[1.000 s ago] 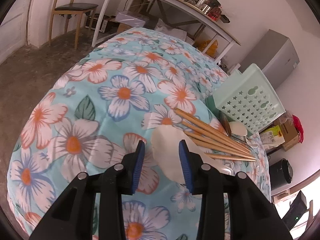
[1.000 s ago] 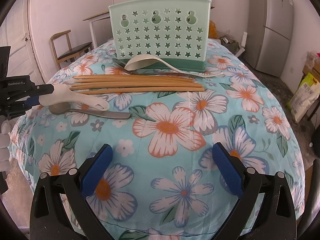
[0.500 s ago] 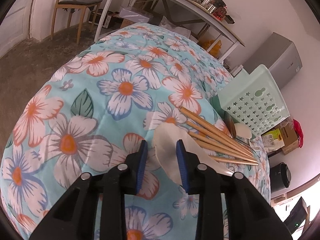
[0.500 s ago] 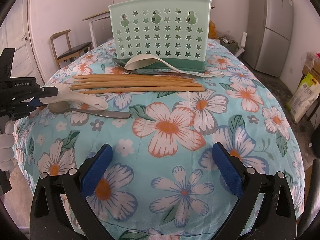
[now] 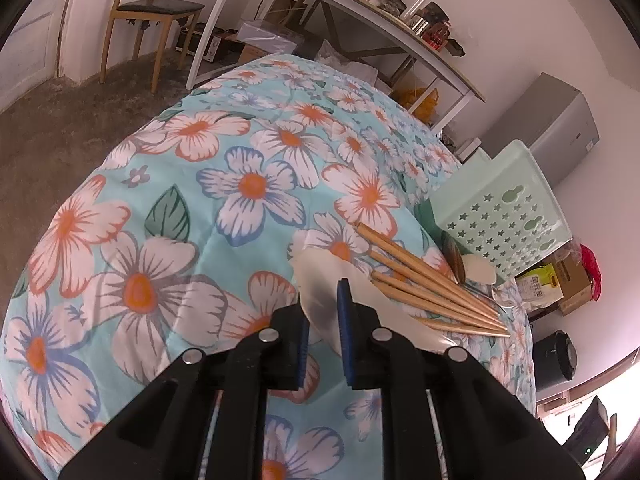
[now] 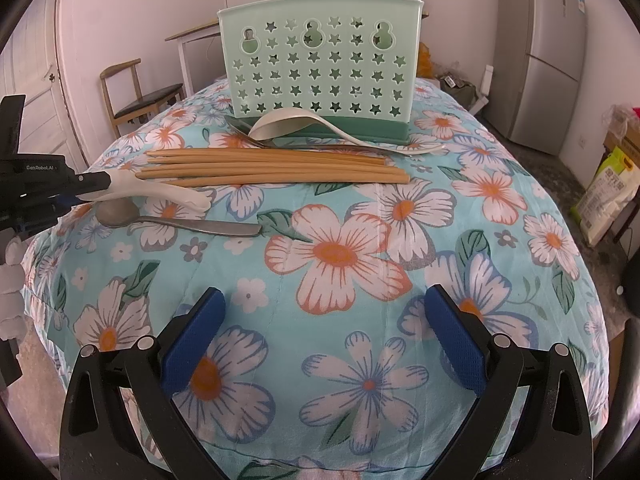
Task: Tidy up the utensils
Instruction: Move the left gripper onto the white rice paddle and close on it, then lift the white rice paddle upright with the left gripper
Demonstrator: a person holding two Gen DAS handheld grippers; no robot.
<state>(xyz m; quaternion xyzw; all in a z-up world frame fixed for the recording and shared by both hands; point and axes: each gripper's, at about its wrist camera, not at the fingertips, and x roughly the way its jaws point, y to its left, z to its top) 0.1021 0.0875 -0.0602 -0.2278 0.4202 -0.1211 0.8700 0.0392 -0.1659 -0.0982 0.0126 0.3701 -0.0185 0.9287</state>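
My left gripper is shut on the bowl end of a white ceramic spoon; in the right wrist view the spoon sticks out of that gripper at the table's left. A metal spoon lies just in front of it. Several wooden chopsticks lie side by side in the middle. A second white spoon and a metal spoon lie against the mint-green perforated utensil holder. My right gripper is open and empty near the front edge.
The table wears a blue floral cloth. A wooden chair and a long white desk stand beyond it. A grey fridge is at the right, with bags and boxes on the floor.
My left gripper's fingers have closed in on the white spoon's bowl and now grip it. The right gripper has not moved.
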